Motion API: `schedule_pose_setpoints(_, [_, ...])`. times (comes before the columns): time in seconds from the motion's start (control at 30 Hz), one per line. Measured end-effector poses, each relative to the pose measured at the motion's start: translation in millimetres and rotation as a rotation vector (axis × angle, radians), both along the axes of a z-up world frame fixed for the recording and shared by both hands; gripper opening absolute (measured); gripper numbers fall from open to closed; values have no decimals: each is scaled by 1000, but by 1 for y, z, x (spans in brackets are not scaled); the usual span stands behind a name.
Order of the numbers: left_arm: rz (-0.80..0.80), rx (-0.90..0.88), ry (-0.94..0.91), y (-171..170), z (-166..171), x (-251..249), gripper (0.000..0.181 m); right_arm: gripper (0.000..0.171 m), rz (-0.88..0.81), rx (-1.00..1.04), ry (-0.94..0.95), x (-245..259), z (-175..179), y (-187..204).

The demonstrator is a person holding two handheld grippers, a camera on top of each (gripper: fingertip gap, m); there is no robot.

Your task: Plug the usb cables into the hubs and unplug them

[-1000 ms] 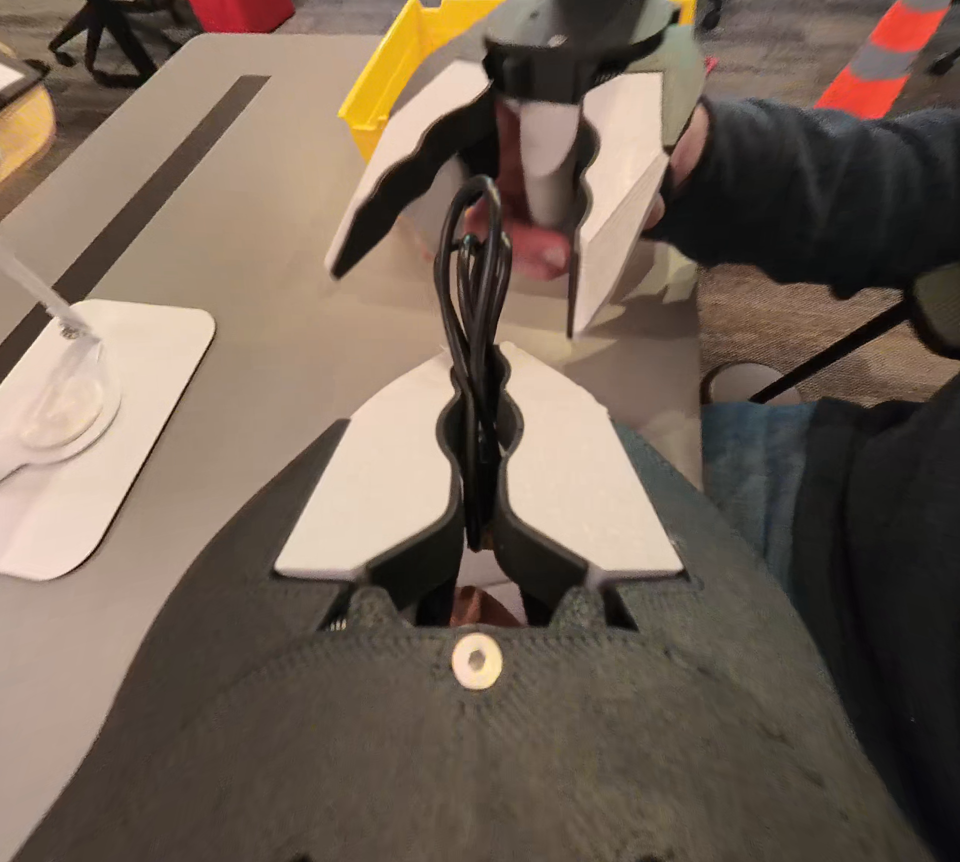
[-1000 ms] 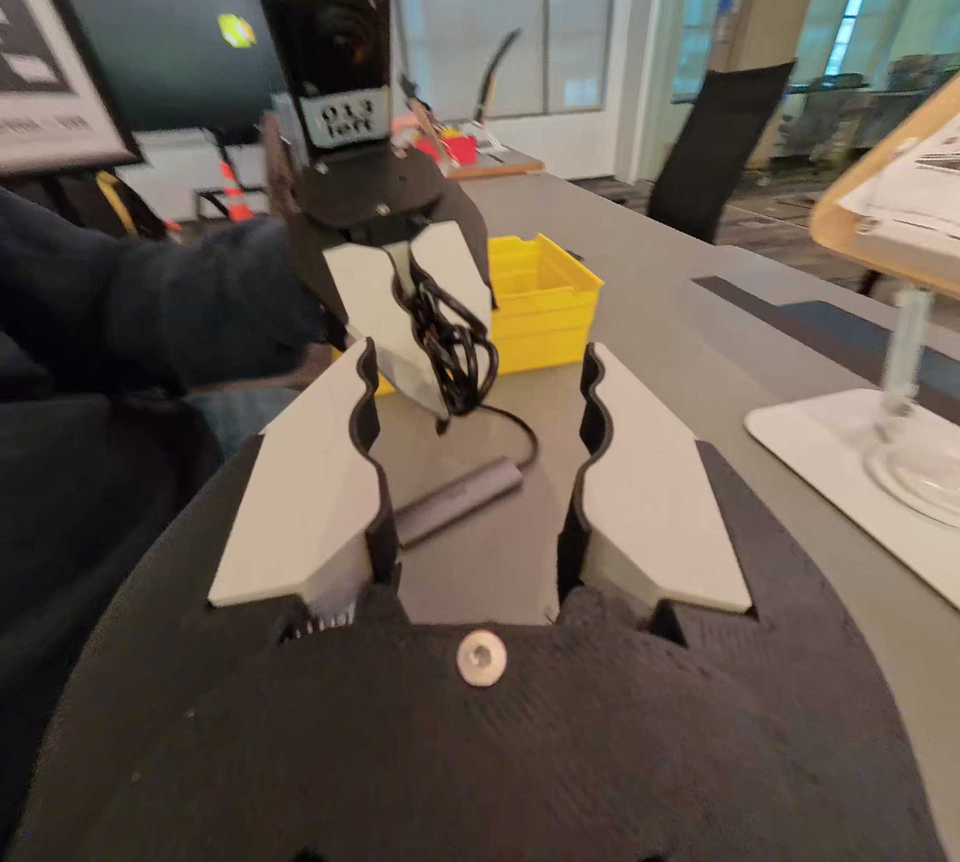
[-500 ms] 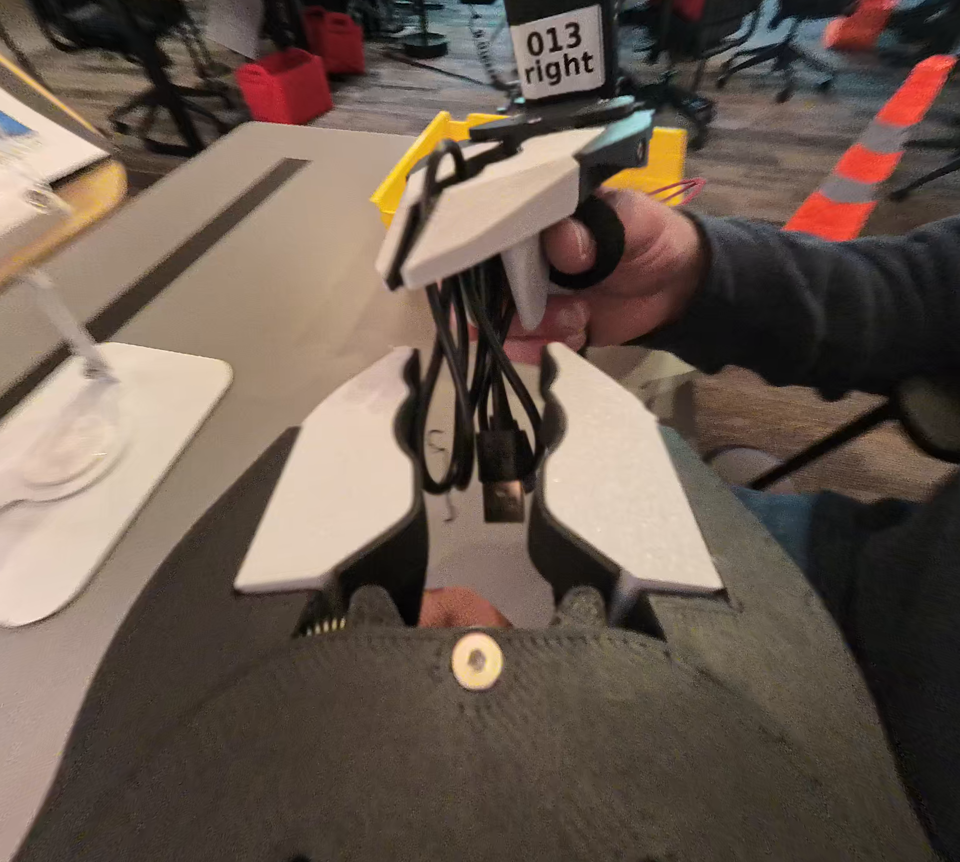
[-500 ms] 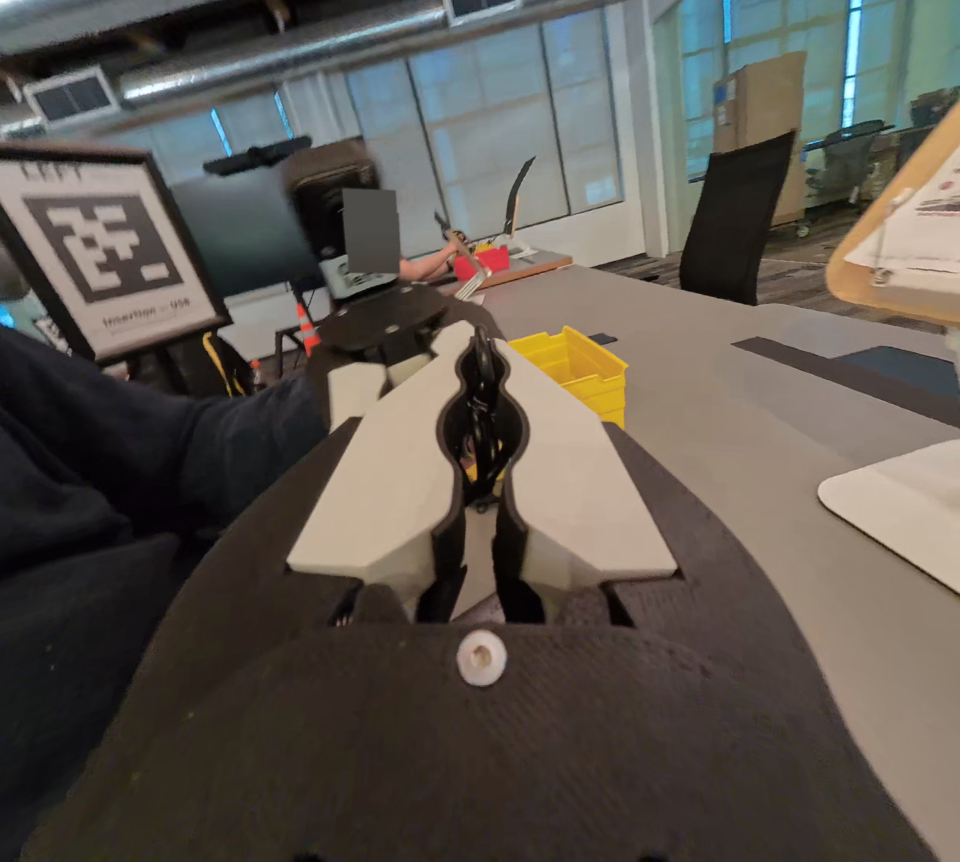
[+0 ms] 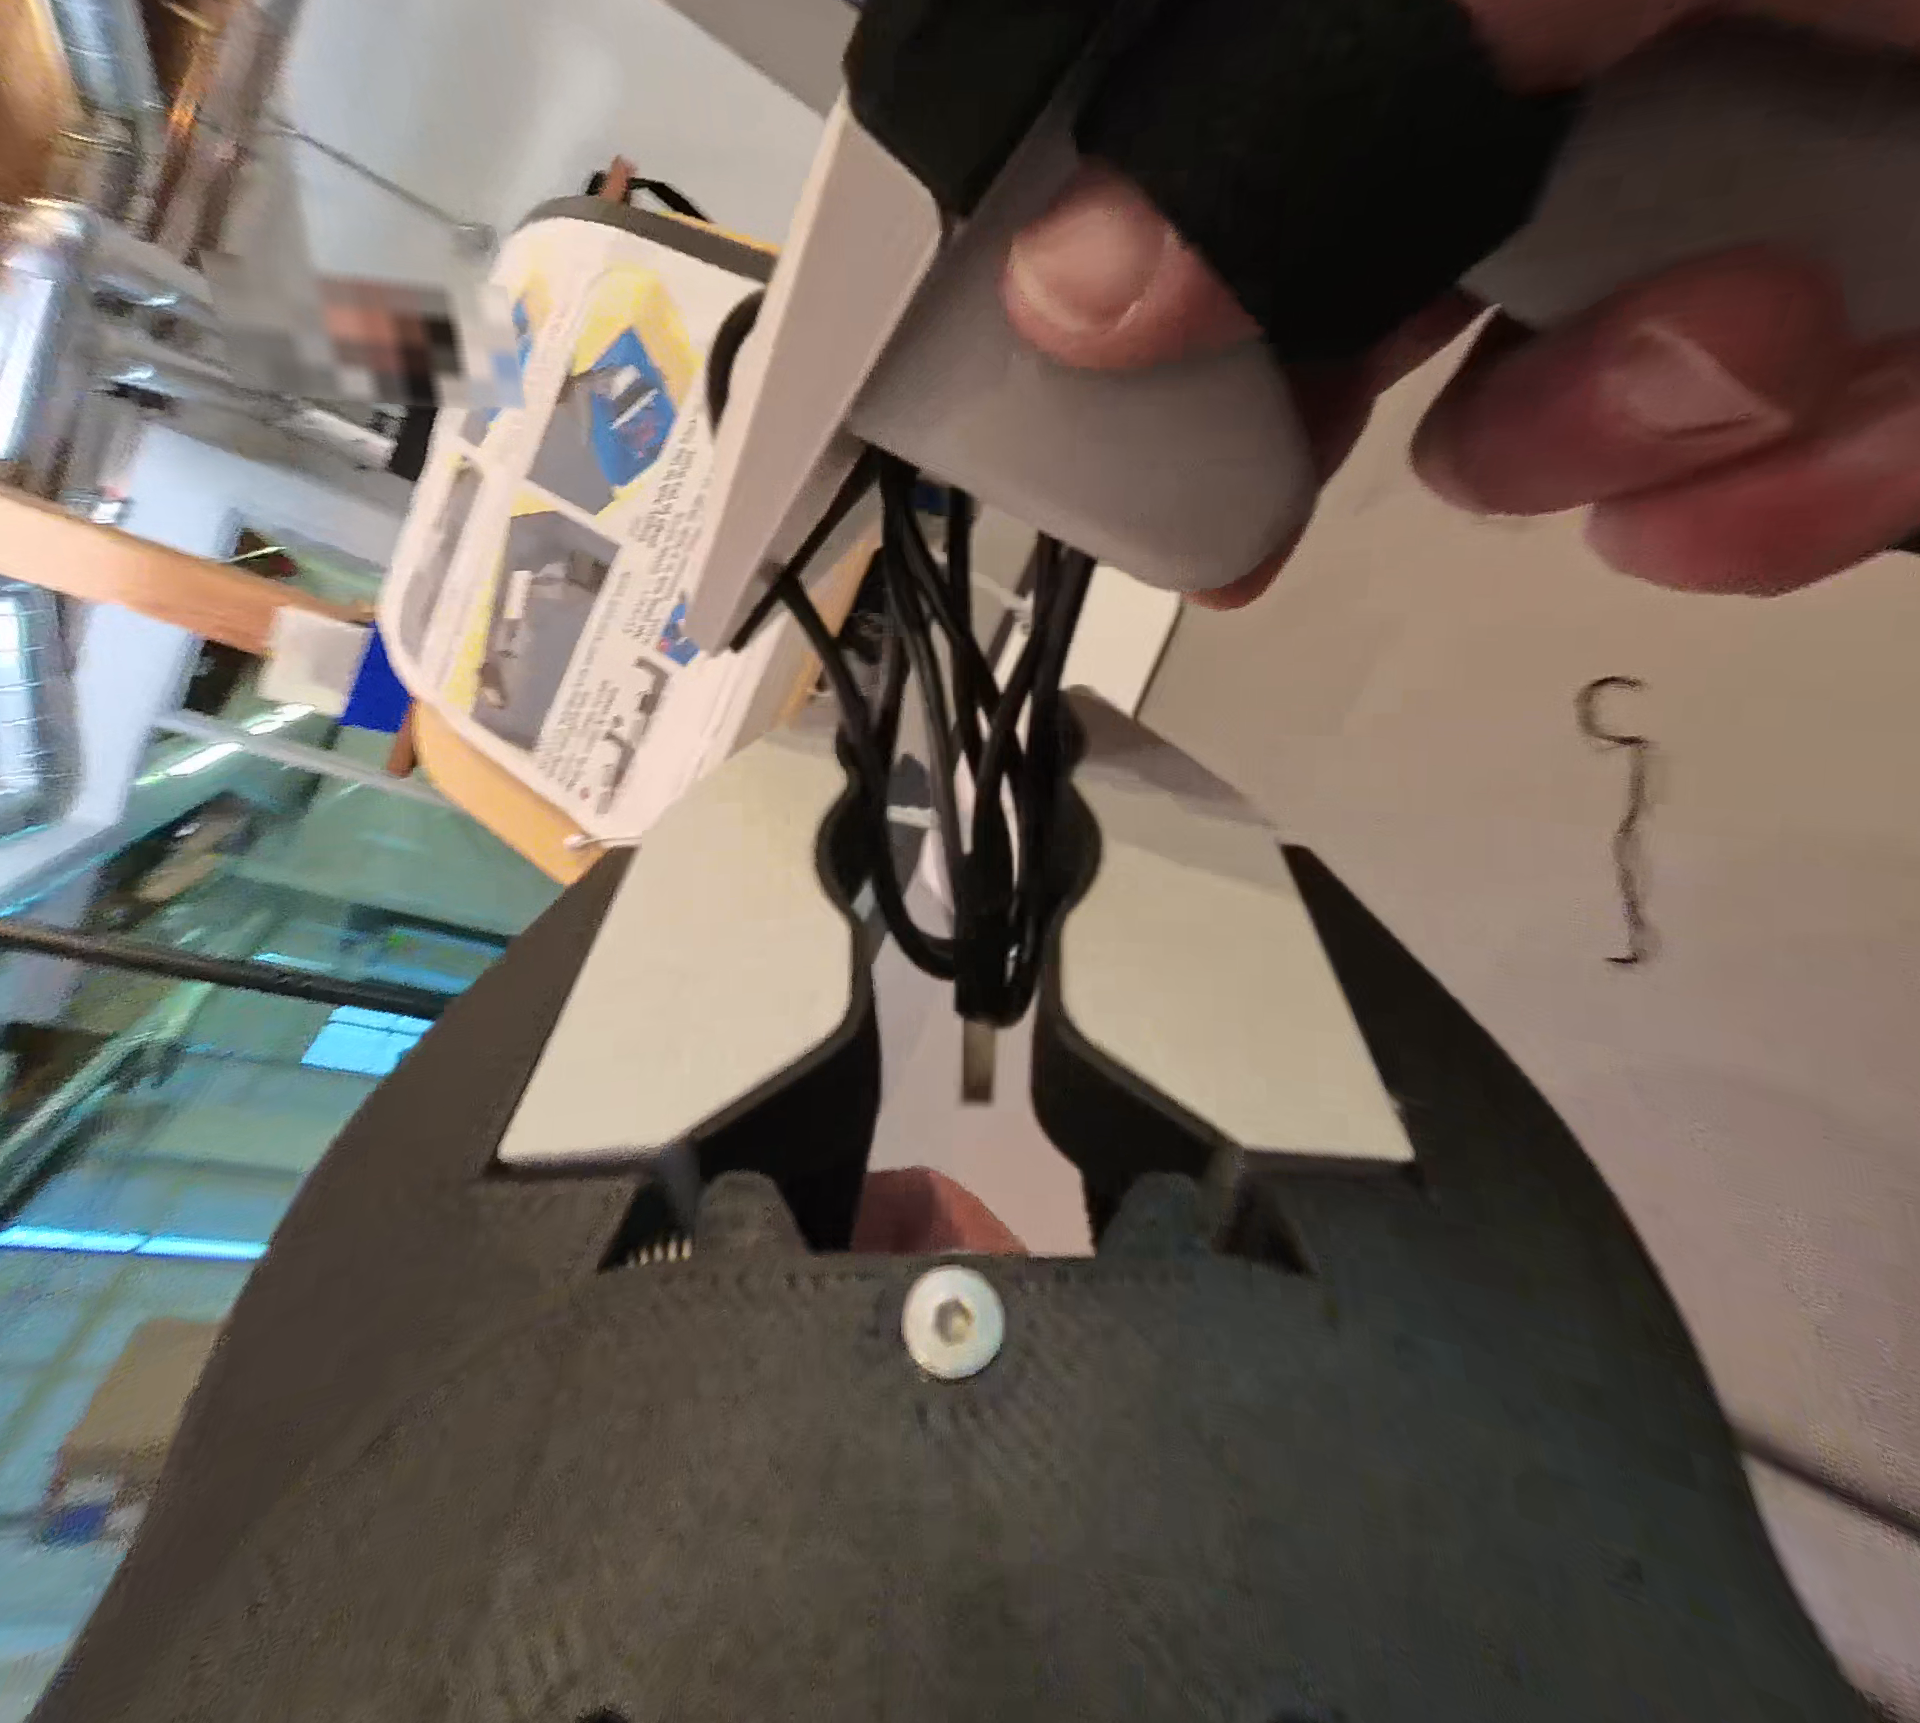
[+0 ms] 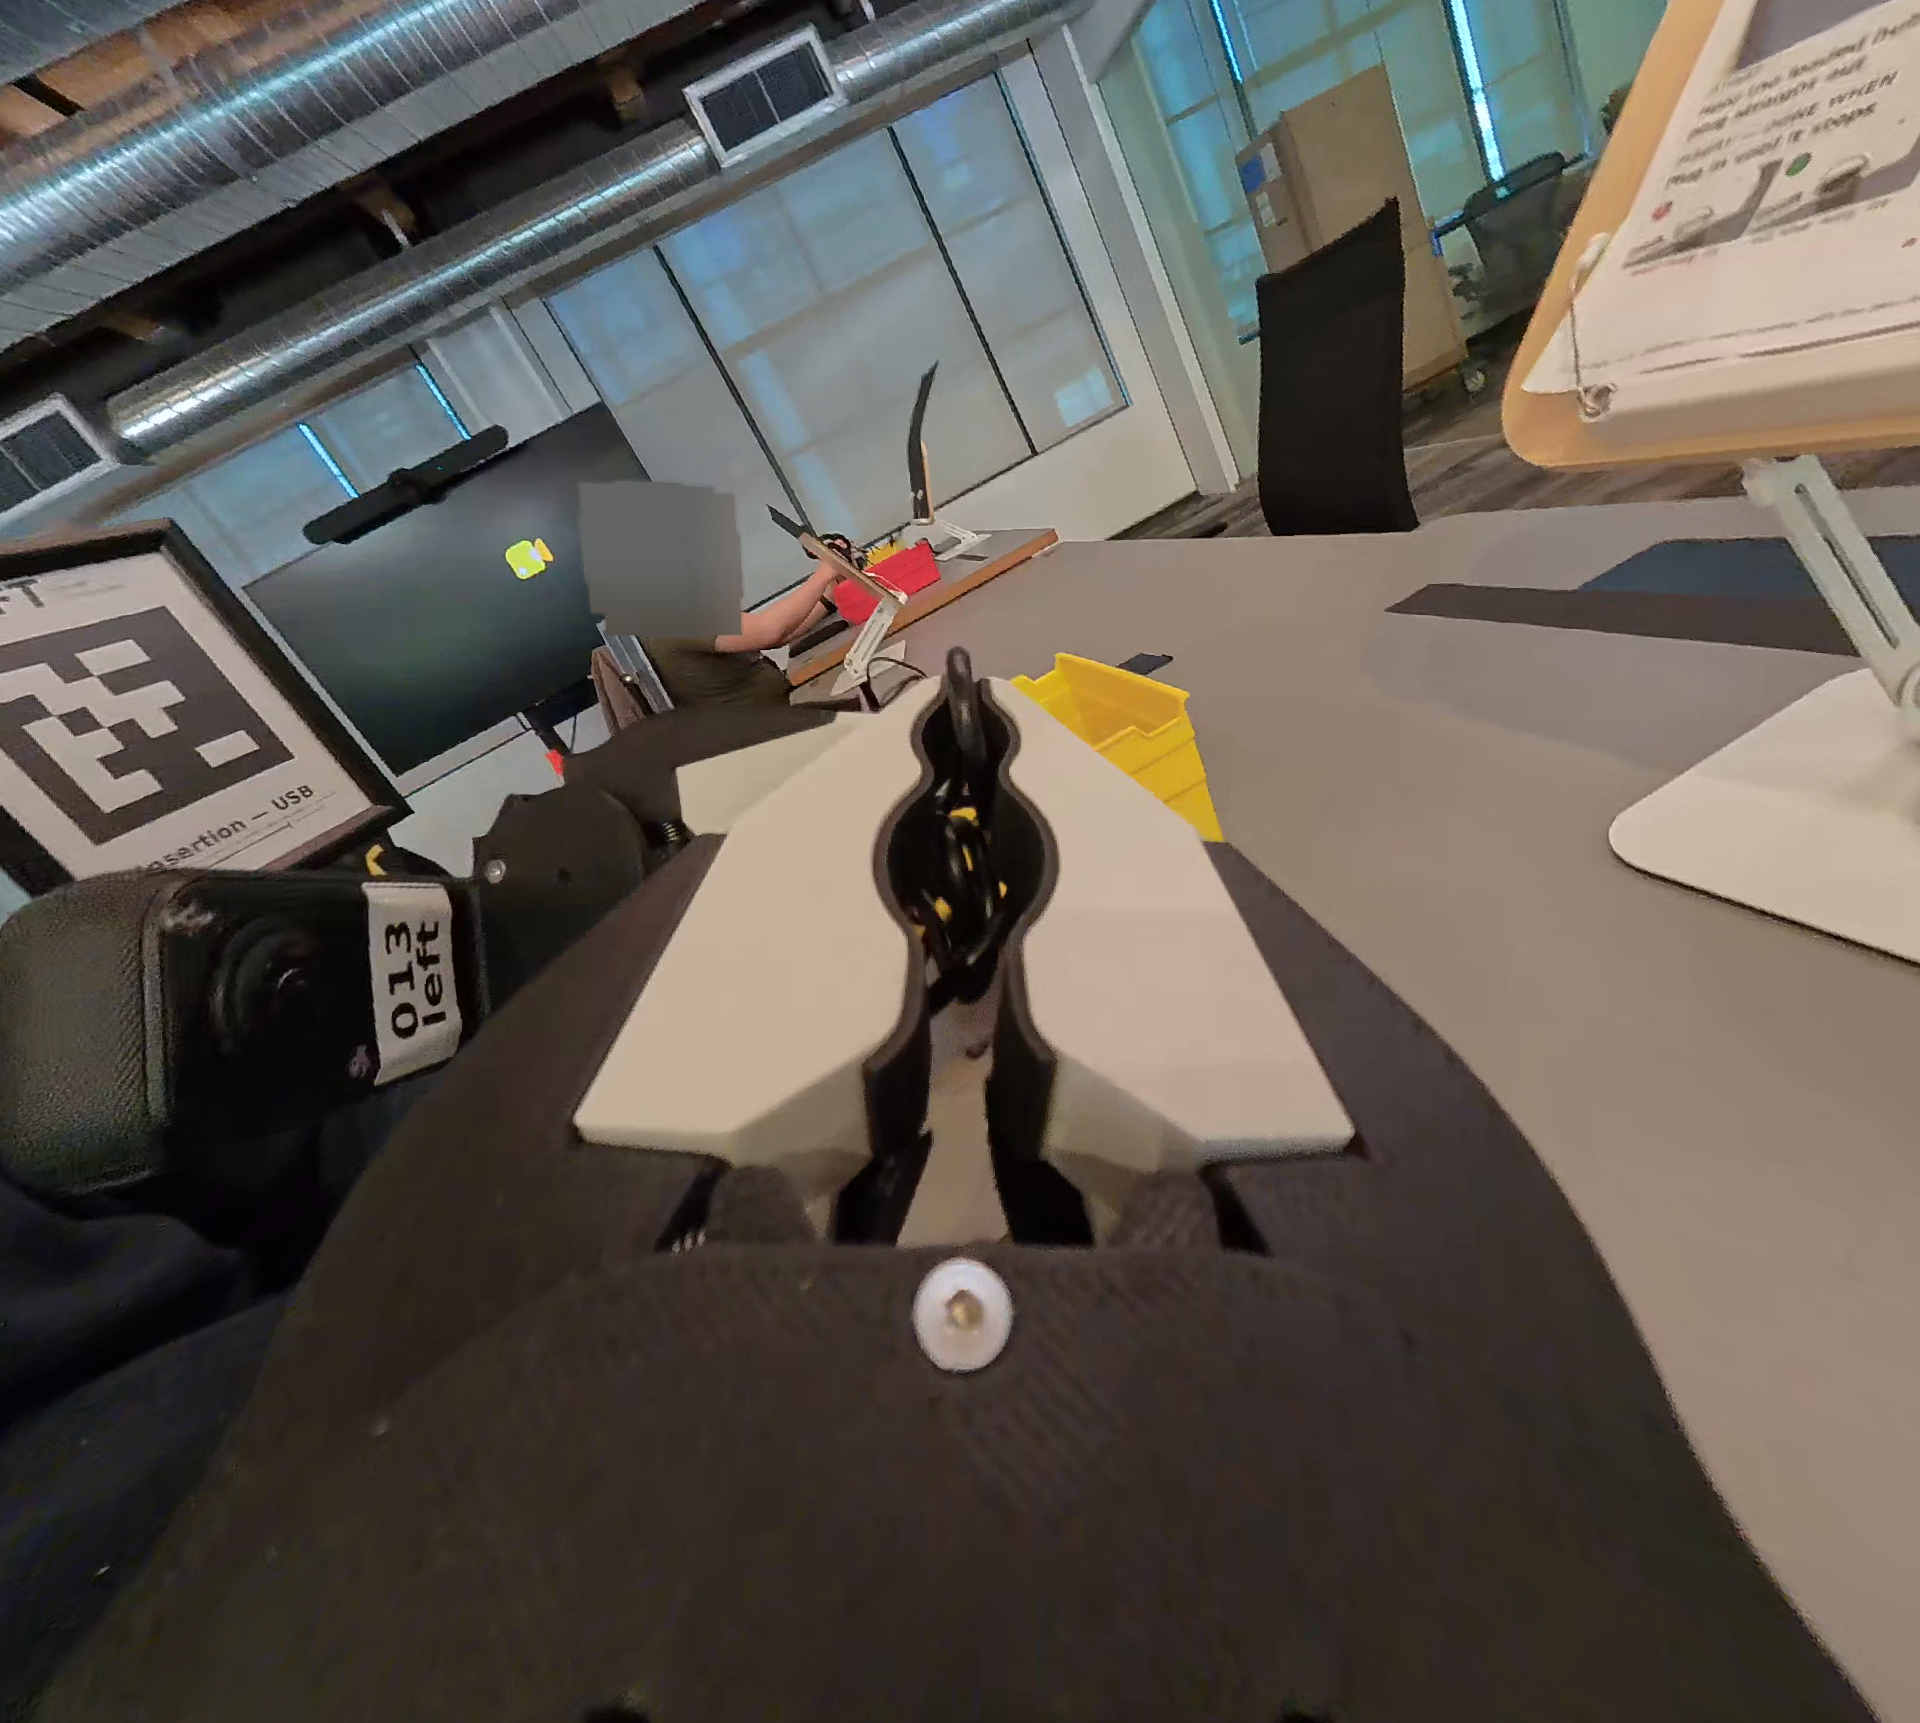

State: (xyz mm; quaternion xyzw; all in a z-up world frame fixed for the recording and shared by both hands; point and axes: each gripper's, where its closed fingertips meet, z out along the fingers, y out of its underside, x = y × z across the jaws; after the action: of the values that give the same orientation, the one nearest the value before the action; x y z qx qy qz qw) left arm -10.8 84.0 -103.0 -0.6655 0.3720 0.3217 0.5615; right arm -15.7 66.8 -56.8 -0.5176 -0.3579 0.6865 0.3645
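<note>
My right gripper (image 6: 961,717) is clenched on a thin black USB cable (image 5: 966,800) wound into a loose bundle of loops, and in the left wrist view that bundle hangs out of its pale fingers and dangles down between the fingers of my left gripper (image 5: 956,790). The left gripper's jaws stand parted around the loops — I judge it released, cupping the strands and not pinching them, though I cannot tell whether a finger brushes the cable. The flat silver USB plug (image 5: 977,1060) on its short black moulded end hangs lowest, deep in the throat of the left gripper. The whole thing is held in the air, off the grey counter (image 6: 1455,842); no hub shows in either view. A yellow plastic bin (image 6: 1132,728) sits on the counter beyond my right fingertips, and a white-based stand carrying a printed sheet on a wooden board (image 6: 1766,115) stands further to the right. I expect the cable to be light, limp and springy — the loops will slide and uncoil if I grip them, giving no control of the tip. The moulded plug body is the only stiff part, so I would take hold there, squarely across its flat faces, leaving the metal tongue free to enter a port.
</note>
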Motion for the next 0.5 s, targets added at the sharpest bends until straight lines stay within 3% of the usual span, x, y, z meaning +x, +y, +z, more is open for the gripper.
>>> schedule_pose_setpoints(0.1, [1, -10, -8, -2, 0, -3, 16, 0, -2, 20, -19, -1, -3, -2])
schedule_pose_setpoints(0.17, [-6, -55, -27, -4, -2, -7, 11, 29, -19, 72, -7, 1, 0, -1])
schedule_pose_setpoints(0.23, [-39, -118, -115, -7, -3, -10, 9, 45, -39, 175, 1, 7, 6, -2])
schedule_pose_setpoints(0.33, [-91, -213, -278, -13, -2, -17, 7, 61, -38, 408, -78, 11, 3, -12])
schedule_pose_setpoints(0.5, [-119, -444, -227, -29, -20, -25, 6, 72, -111, 921, -341, 7, -14, -22])
